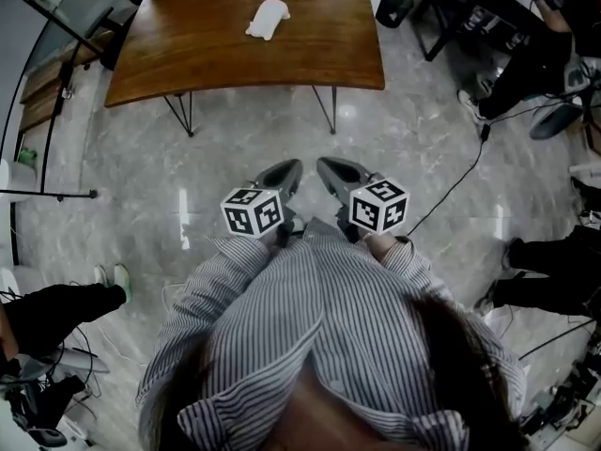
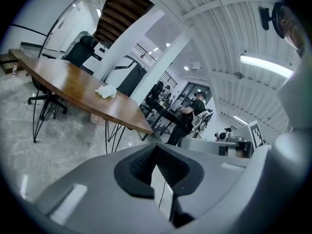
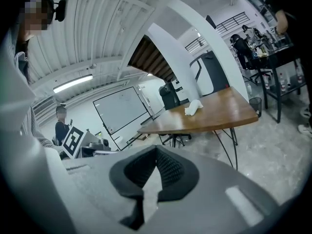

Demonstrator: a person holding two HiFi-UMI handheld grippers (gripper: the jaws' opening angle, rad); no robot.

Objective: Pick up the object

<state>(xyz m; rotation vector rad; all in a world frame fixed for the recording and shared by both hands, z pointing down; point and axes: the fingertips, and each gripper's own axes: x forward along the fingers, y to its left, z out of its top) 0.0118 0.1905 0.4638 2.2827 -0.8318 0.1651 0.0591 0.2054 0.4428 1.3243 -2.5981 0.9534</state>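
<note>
A white crumpled object (image 1: 268, 19) lies on the far part of a brown wooden table (image 1: 188, 45). It also shows on the table in the left gripper view, white object (image 2: 106, 91), and in the right gripper view, white object (image 3: 194, 107). I hold both grippers close to my chest above the marble floor, well short of the table. My left gripper (image 1: 289, 167) and right gripper (image 1: 325, 163) point toward each other and forward. The jaws of the left gripper (image 2: 156, 146) and of the right gripper (image 3: 157, 149) meet at their tips with nothing between them.
The table stands on thin black hairpin legs (image 1: 183, 113). A black bin (image 1: 394, 7) sits at its far right corner. A cable (image 1: 460, 181) runs across the floor to my right. Seated people's legs (image 1: 56, 313) and feet are at both sides. A whiteboard (image 3: 122, 110) stands behind the table.
</note>
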